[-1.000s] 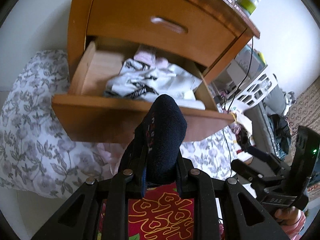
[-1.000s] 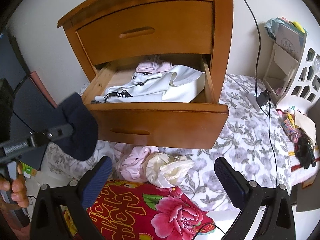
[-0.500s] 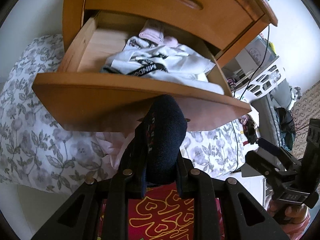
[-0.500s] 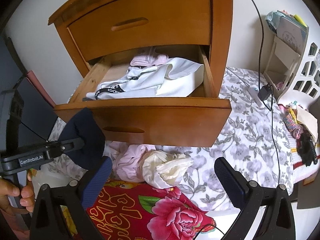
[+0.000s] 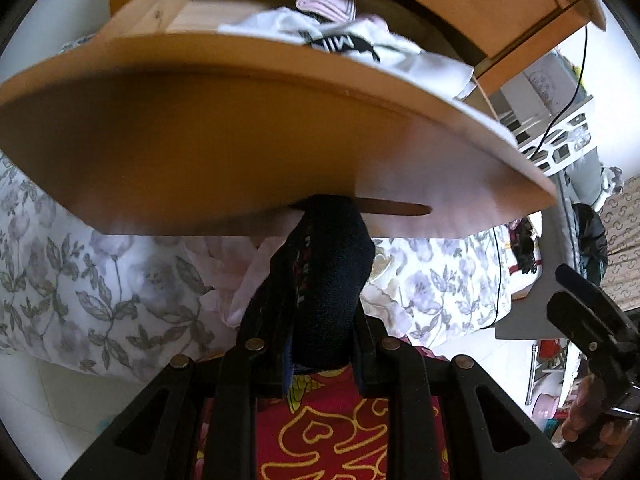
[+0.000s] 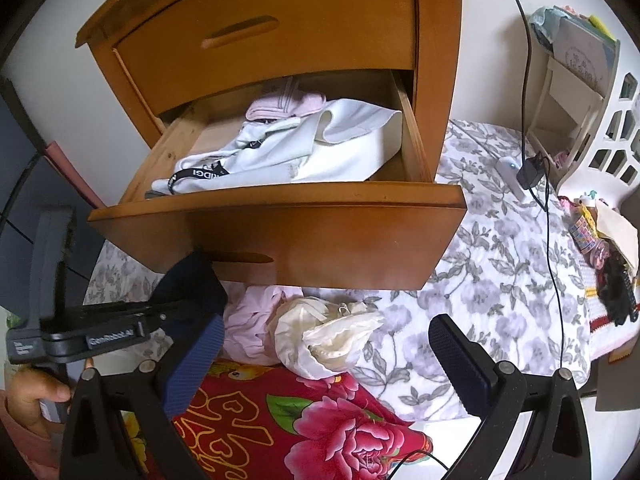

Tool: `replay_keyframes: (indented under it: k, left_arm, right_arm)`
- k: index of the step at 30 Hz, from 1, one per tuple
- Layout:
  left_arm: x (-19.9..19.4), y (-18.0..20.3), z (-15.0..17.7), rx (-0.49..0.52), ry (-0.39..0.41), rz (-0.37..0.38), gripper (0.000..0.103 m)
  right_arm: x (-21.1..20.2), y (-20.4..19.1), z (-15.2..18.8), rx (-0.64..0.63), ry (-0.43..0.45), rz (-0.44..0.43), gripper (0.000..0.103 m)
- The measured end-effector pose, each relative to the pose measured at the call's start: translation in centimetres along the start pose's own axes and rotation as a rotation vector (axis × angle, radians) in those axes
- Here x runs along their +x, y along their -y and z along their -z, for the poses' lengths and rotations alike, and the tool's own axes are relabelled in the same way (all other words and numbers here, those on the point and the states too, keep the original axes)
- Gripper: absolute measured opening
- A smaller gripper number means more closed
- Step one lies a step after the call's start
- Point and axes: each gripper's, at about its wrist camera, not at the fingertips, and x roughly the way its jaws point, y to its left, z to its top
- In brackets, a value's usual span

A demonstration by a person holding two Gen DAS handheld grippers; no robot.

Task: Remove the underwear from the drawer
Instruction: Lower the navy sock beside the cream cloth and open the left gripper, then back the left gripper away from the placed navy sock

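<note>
Through the left wrist camera, my left gripper (image 5: 320, 344) was clamped on a dark navy garment (image 5: 328, 280), which I took to be the underwear. The garment stood up between the pads, out of the drawer (image 5: 240, 152), just below the drawer's front panel and close against the handle slot. Below the drawer lay a flowered bedsheet (image 5: 80, 292) and a red patterned cloth (image 5: 320, 420). One white garment (image 5: 360, 48) and one pink one (image 5: 324, 0) lay inside the drawer.

I judged the risk to be the drawer's lower edge: the navy fabric sat so near it that a careless swing could snag it there and drag it out of the pads.

Through the right wrist camera, my right gripper (image 6: 324, 360) had its jaws wide apart and held nothing. Here the left gripper showed at the lower left of the drawer, a hand (image 6: 28, 396) on its grip, the navy garment below the drawer's left corner. Under the drawer I counted two loose pieces on the sheet, one pink (image 6: 252, 320) and one cream (image 6: 332, 332). The nightstand (image 6: 436, 60) showed two drawers, the upper closed. One black cable (image 6: 532, 120) ran down to the right of the drawer; a wide sweep could catch it.
</note>
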Motion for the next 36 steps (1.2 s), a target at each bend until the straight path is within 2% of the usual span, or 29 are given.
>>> replay_keyframes:
  k: [14, 16, 18, 22, 30, 33, 36]
  left_arm:
    - [3.5, 1.4, 0.4, 0.031, -0.088, -0.012, 0.024]
    - [3.3, 1.4, 0.4, 0.024, -0.087, -0.004, 0.030]
    - [2.6, 1.4, 0.4, 0.026, -0.068, -0.002, 0.037]
    - [1.0, 1.5, 0.3, 0.022, -0.029, 0.010, 0.044]
    - [-3.9, 0.9, 0.0, 0.006, 0.099, 0.008, 0.045]
    - [-6.0, 0.6, -0.1, -0.003, 0.159, -0.007, 0.052]
    - [-7.7, 0.3, -0.5, -0.014, 0.204, -0.026, 0.055]
  right_arm:
    - [0.8, 0.0, -0.1, -0.001, -0.017, 0.000, 0.103]
    - [0.6, 0.0, 0.0, -0.002, -0.015, 0.001, 0.103]
    - [0.5, 0.0, 0.0, -0.001, -0.012, 0.004, 0.103]
    - [0.2, 0.0, 0.0, 0.000, -0.007, 0.005, 0.103]
    - [-0.6, -0.5, 0.0, -0.011, 0.009, 0.004, 0.103]
    - [-0.9, -0.7, 0.0, -0.015, 0.014, 0.003, 0.103]
    - [-1.1, -0.9, 0.0, -0.019, 0.020, 0.002, 0.103]
